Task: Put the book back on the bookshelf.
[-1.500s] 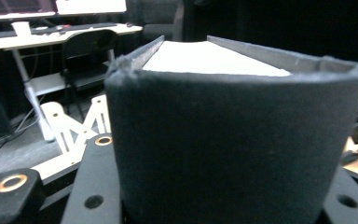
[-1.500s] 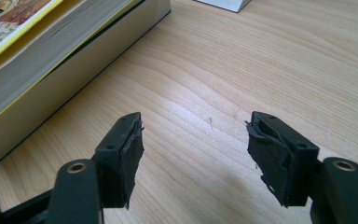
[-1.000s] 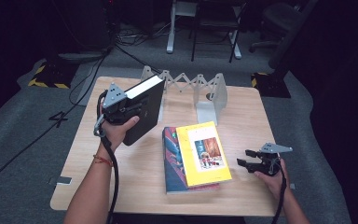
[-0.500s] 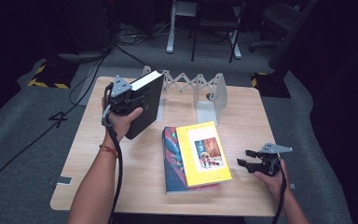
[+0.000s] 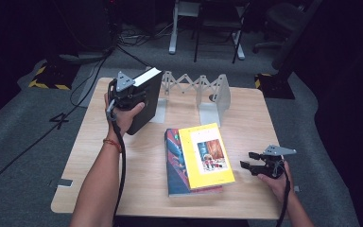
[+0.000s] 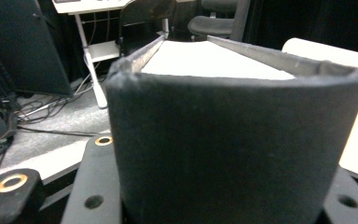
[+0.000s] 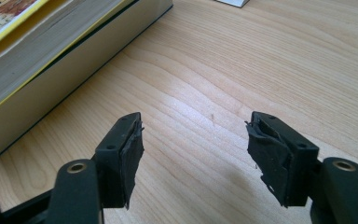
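A black hardcover book [image 5: 142, 101] is lifted off the wooden table [image 5: 137, 165], near upright, with my left gripper [image 5: 128, 94] shut on it just left of a grey accordion book rack [image 5: 189, 87]. In the left gripper view the book's dark spine [image 6: 233, 149] stands between the jaws, white pages behind it. A yellow book [image 5: 205, 153] lies on a larger dark book [image 5: 174, 161] at the table's middle. My right gripper [image 5: 248, 165] rests open to their right, with bare wood between its jaws [image 7: 196, 135] and the stacked books' page edges [image 7: 51, 46] at upper left.
The rack's tall end plate [image 5: 217, 94] stands at the back centre. Bare wood lies right of the stacked books and along the front edge. Cables [image 5: 94, 66], desk legs and an office chair [image 5: 283, 19] sit on the floor beyond the table.
My left gripper has carried the black book up and a little right toward the rack, turning it more upright. The right gripper has stayed put.
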Demonstrator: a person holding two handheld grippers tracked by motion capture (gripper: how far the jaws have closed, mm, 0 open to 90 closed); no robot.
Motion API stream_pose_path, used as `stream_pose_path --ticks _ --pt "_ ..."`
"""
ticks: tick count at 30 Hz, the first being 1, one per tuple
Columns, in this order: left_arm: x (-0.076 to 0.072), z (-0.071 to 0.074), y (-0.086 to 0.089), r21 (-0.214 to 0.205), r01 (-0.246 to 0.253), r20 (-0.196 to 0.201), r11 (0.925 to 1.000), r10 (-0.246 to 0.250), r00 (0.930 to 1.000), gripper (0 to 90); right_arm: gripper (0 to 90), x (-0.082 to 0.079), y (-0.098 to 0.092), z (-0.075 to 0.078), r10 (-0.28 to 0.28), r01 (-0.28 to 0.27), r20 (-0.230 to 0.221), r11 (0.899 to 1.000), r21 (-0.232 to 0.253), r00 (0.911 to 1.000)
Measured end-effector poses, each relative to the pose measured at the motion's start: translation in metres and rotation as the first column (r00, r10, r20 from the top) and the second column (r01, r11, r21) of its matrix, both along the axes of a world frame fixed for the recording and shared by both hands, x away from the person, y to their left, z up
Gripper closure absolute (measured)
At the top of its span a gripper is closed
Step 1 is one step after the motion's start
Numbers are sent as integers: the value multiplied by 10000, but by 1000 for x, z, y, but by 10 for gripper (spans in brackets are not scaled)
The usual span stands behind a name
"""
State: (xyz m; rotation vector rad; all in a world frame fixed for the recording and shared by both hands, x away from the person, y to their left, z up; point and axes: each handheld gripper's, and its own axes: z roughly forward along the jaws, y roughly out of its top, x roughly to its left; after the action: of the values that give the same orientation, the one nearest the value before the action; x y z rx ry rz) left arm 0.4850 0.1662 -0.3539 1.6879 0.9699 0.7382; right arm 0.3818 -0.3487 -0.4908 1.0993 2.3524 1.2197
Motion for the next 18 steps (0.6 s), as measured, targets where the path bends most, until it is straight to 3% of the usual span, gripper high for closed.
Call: stream_pose_path --ticks 18 --pt "21 -9 -10 -283 -312 -187 9991 307 9994 531 361 0 -1 1 58 -59 135 9999 85 9999"
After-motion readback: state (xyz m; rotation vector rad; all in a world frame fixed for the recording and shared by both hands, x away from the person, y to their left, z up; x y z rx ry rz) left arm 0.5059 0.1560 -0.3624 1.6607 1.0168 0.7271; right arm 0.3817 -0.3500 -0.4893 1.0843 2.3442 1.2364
